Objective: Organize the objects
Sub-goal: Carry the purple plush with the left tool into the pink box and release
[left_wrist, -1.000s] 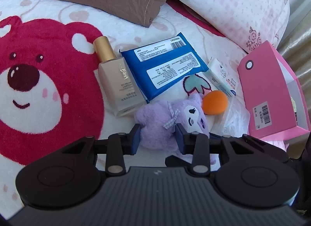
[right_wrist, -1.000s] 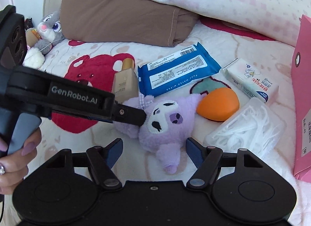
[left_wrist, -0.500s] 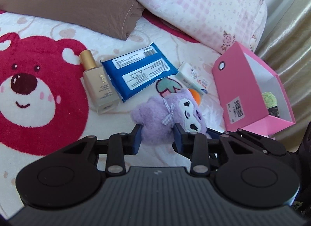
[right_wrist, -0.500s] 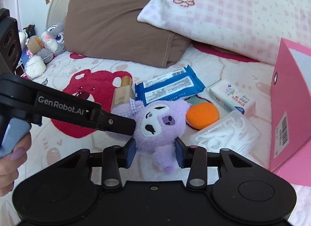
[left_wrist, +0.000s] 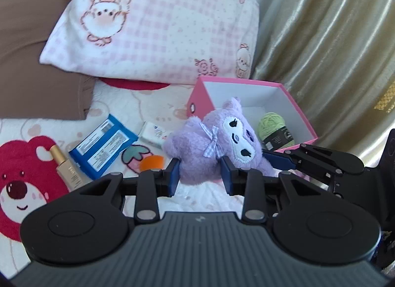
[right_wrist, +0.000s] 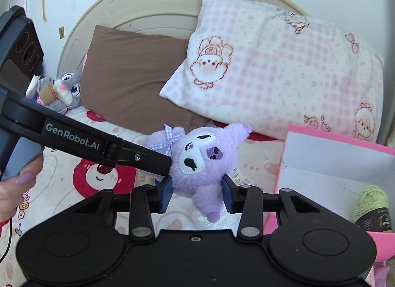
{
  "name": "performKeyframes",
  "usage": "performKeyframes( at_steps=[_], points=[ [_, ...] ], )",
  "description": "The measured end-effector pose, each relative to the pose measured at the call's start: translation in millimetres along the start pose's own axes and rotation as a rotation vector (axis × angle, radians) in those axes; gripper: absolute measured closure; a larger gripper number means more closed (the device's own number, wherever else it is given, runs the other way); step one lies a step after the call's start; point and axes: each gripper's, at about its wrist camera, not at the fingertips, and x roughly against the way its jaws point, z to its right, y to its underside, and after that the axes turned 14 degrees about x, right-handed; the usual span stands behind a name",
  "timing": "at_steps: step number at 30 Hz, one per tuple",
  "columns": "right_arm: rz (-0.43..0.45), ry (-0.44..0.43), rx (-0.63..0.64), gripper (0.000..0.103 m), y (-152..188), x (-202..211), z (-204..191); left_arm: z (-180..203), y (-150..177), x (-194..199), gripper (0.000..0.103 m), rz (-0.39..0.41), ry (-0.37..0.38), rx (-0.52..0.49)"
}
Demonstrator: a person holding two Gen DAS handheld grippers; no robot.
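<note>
In the left wrist view, a gold-capped foundation bottle [left_wrist: 64, 166] lies at the lower left on a bedspread with a red bear print [left_wrist: 14, 188]. Right of it sits a blue wipes pack [left_wrist: 103, 146], then an orange sponge [left_wrist: 151, 162]. At centre, the left gripper [left_wrist: 200, 176] has its jaws closed on the body of a purple plush toy [left_wrist: 217, 144], lifted in front of an open pink box [left_wrist: 249, 104]. A green yarn ball [left_wrist: 274, 130] rests inside the box at right. In the right wrist view, the right gripper [right_wrist: 196, 194] squeezes the same plush [right_wrist: 200, 161] at centre frame, both pads pressing its lower body.
</note>
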Motion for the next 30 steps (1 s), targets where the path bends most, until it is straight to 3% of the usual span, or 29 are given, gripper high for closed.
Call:
performKeyframes(
  at_steps=[6,13,18,22,30],
  points=[
    [0.001,0.058,-0.007,0.057,-10,37,44,60,-23,-11,0.070,-0.039,0.050,-0.069],
    [-0.078,0.093,-0.037,0.057,4,35,93,102,-40,-68,0.069,-0.151,0.044,-0.082],
    [-0.173,0.075,-0.161,0.058,35,6,143,115,-44,-139,0.070,-0.247,-0.017,-0.030],
    [-0.239,0.042,-0.186,0.058,55,-20,168,113,-44,-186,0.069,-0.331,-0.059,0.011],
    [-0.321,-0.049,-0.386,0.058,94,-62,205,109,-45,-247,0.069,-0.446,-0.176,0.029]
  ],
)
